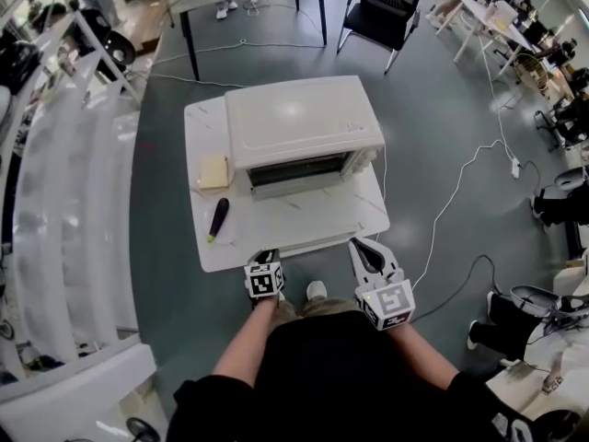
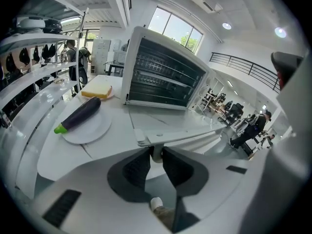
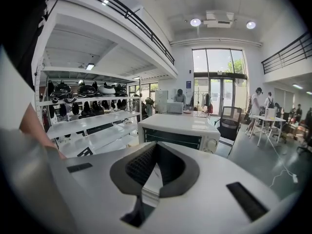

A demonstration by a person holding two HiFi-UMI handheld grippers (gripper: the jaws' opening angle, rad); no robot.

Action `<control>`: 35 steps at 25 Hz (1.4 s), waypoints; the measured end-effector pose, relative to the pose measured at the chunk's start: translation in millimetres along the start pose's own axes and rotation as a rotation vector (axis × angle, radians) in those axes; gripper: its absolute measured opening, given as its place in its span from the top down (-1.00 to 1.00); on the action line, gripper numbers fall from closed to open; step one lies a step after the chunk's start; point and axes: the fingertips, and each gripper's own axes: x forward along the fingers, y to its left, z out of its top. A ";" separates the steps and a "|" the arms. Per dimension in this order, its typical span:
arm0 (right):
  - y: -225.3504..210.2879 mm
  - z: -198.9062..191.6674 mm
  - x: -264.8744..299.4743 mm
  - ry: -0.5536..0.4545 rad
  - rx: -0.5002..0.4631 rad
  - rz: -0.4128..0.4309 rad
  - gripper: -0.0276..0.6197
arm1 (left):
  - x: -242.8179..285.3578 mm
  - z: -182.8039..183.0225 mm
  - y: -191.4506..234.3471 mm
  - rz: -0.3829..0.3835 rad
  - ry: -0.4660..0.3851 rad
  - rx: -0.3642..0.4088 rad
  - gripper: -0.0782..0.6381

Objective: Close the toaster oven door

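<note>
On the white table (image 1: 204,122), the toaster oven (image 1: 304,122) sits with its door (image 1: 317,212) dropped flat toward the person. Only the left gripper view shows the left gripper (image 2: 156,152) pinching the post of the door handle (image 2: 179,137). The right gripper (image 3: 155,145), pressed together on nothing, hangs near the door's front corner.

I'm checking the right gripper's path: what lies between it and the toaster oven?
In the head view, only the open door, lowered flat, with the left gripper shut on its handle.
</note>
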 end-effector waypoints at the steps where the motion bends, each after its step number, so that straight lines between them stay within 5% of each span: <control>1: -0.7 0.9 0.6 -0.002 0.007 -0.001 0.85 | -1.2 1.1 -0.2 0.001 -0.001 -0.003 0.52; 35: 4.8 13.5 6.0 -0.045 -0.004 0.024 0.85 | -41.8 66.9 -18.4 -0.004 -0.111 -0.023 0.52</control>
